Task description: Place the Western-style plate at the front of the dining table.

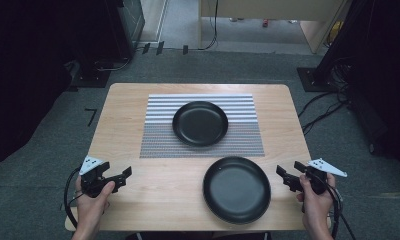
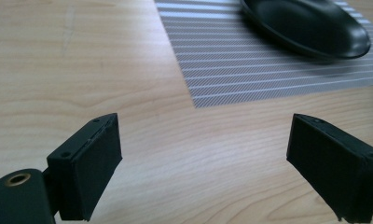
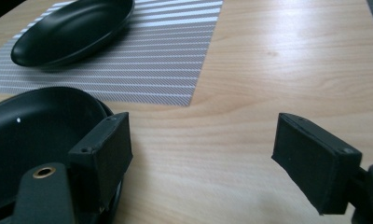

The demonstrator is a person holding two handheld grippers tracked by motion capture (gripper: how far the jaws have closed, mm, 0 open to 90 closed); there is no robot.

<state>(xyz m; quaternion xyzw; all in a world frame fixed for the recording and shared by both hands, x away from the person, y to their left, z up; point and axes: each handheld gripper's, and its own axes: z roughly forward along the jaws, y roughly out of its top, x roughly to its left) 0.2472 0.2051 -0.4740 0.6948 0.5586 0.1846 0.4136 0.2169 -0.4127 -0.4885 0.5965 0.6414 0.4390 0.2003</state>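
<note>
So here's where things stand at the table (image 1: 138, 100). Two black dishes are out: one plate (image 1: 200, 123) sits on the striped placemat (image 1: 158, 140) in the middle of the high view, and a second, slightly bigger plate (image 1: 236, 189) sits on bare wood in the lower middle, just below the mat's bottom edge.

The right gripper (image 1: 283, 177) is at the lower right, pointing in at the near plate's rim from just beside it. Its jaws stand wide apart with nothing between them. The left gripper (image 1: 124, 176) is at the lower left, also spread wide and holding nothing, well apart from either plate.

My read: barely started. Nothing's gripped or lifted, and both plates lie flat. If the plan is to grab that near plate, possibly to stack it or move it onto the mat, pretty much all of it is left.

What the views add: the right gripper view has the near plate (image 3: 35, 135) in its lower left, with the rim right up against the left-hand jaw. I can't tell if it's touching or just in front. The high view makes that gap look small but doesn't settle it either. The left gripper view gives bare wood between its jaws, with the mat's corner (image 2: 212, 88) and the far plate (image 2: 310, 28) at the upper right.
</note>
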